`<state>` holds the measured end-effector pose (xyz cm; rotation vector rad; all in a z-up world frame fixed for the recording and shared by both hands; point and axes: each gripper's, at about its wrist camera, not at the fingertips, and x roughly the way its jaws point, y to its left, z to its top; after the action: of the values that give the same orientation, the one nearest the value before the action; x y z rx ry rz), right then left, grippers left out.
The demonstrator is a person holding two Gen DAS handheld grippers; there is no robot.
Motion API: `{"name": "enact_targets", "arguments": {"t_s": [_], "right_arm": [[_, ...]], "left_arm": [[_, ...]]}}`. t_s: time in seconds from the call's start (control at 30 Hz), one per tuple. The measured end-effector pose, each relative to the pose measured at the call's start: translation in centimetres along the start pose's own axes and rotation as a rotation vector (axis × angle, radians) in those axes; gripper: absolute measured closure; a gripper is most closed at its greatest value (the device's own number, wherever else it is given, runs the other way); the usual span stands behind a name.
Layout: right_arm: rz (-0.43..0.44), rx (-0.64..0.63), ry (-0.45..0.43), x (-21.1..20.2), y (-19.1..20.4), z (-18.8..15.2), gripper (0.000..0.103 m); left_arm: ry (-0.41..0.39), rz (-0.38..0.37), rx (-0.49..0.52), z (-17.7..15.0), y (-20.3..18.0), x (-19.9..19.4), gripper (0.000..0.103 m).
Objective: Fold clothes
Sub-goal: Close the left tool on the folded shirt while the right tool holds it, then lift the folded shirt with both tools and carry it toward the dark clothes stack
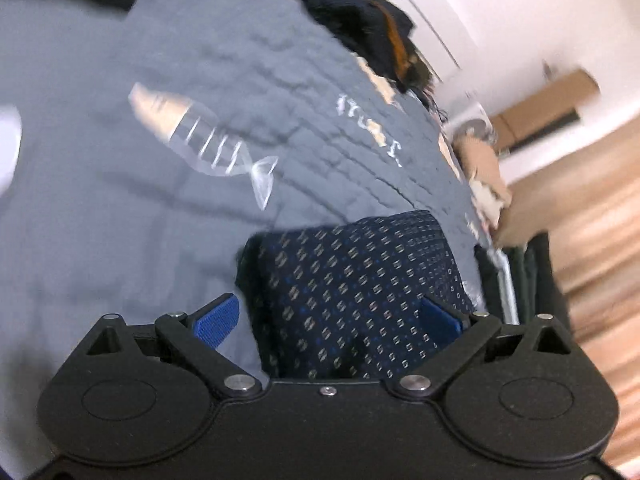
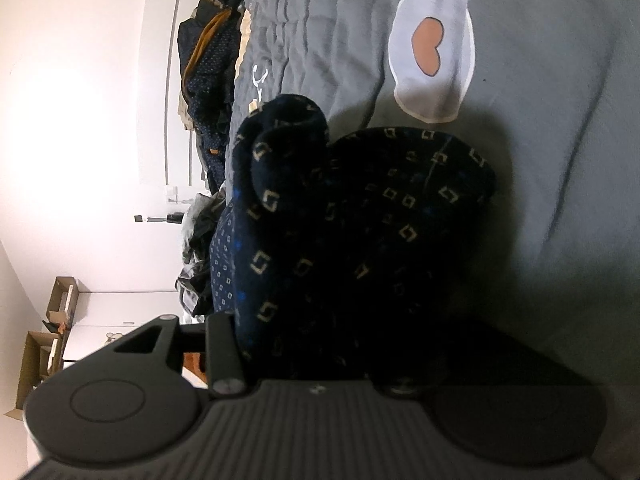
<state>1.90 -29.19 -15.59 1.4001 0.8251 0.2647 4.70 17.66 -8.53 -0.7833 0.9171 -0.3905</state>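
Item: navy patterned garment [image 1: 356, 288], small beige-and-blue square print, laid on grey bedspread [image 1: 100, 208], near bed edge.

Condition: partly folded; one end bunched into thick roll, seen in right wrist view.

Left gripper [image 1: 338, 320]: jaws spread wide, garment lying between blue pads [image 1: 218, 316], not pinched.

Right gripper [image 2: 312, 344]: half closed, bunched cloth gathered between jaws; firm pinch judged likely, pads hidden.

Handling, judged: light, soft, limp; sags and slips unless layers pinched together. Best held at folded edge or corner, through all layers.

Nearby: dark clothes pile [image 1: 360, 24], unsorted.

Black left tongs [image 1: 338, 314], blue ribbed pads [image 1: 218, 316], silver screws, round housings
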Motion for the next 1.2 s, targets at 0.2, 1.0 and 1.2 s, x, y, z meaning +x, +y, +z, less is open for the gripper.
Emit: {"name": "enact_targets", "arguments": {"t_s": [0.2, 1.0, 1.2], "right_arm": [[0.006, 0.015, 0.000, -0.1, -0.3, -0.1, 0.058], [0.016, 0.026, -0.027, 0.9, 0.0, -0.5, 0.057], [0.025, 0.025, -0.023, 1.3, 0.2, -0.2, 0.056]], "left_arm": [[0.015, -0.019, -0.038, -0.4, 1.2, 1.9, 0.006], [0.004, -0.139, -0.031, 0.3, -0.2, 7.3, 0.043], [-0.007, -0.146, -0.037, 0.3, -0.2, 7.6, 0.044]]}}
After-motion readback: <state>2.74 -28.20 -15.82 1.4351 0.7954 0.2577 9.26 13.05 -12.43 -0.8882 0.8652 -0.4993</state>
